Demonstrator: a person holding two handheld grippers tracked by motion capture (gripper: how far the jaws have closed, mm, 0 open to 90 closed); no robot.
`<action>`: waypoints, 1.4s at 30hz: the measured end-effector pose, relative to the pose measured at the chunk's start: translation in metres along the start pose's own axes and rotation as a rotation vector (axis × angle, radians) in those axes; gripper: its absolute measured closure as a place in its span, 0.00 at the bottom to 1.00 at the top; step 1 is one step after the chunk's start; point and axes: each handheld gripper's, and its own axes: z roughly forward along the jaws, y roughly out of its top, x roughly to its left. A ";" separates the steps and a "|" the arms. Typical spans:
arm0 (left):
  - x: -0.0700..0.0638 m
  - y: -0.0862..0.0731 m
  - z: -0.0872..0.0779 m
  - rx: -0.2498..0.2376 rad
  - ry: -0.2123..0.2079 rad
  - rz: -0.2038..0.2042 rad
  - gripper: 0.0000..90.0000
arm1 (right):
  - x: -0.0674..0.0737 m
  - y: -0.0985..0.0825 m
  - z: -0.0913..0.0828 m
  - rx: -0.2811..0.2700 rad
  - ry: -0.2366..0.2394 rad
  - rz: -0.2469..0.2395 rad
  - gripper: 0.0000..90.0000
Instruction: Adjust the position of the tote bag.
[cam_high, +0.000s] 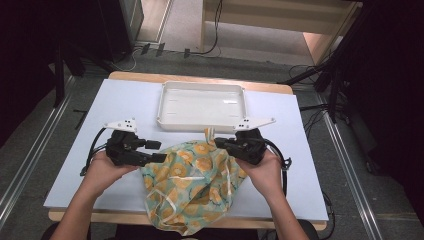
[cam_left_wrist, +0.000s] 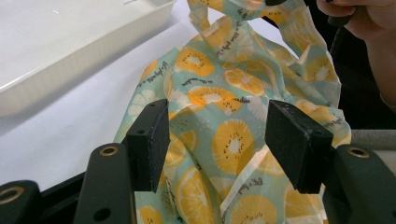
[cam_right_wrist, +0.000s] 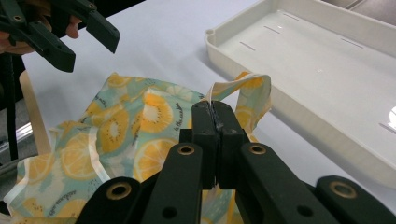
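Observation:
A cloth bag (cam_high: 195, 185) printed with orange slices on pale green lies crumpled at the table's front middle, partly over the front edge. My right gripper (cam_high: 218, 143) is at its upper right corner, shut on a thin strap of the cloth (cam_right_wrist: 243, 88), which loops up past the closed jaws (cam_right_wrist: 215, 116). My left gripper (cam_high: 157, 151) is at the cloth's left edge, open. Its two pads (cam_left_wrist: 152, 135) stand well apart, with the cloth (cam_left_wrist: 224, 93) lying below and beyond them, and neither pad presses on it.
A white, empty plastic tray (cam_high: 200, 125) sits just behind the cloth at the table's far middle. The white tabletop (cam_high: 125, 100) stretches to both sides of it. Cables and metal rails run along the floor around the table.

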 end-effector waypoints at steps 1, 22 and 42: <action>0.000 0.001 0.001 -0.001 -0.003 0.000 0.45 | -0.001 -0.001 -0.002 -0.002 -0.005 0.004 1.00; 0.003 0.015 0.017 0.020 -0.043 0.034 0.45 | -0.036 -0.043 -0.038 -0.021 -0.114 0.116 0.99; 0.002 0.019 0.025 0.035 -0.052 0.042 0.46 | -0.061 -0.073 -0.034 0.022 -0.159 0.201 1.00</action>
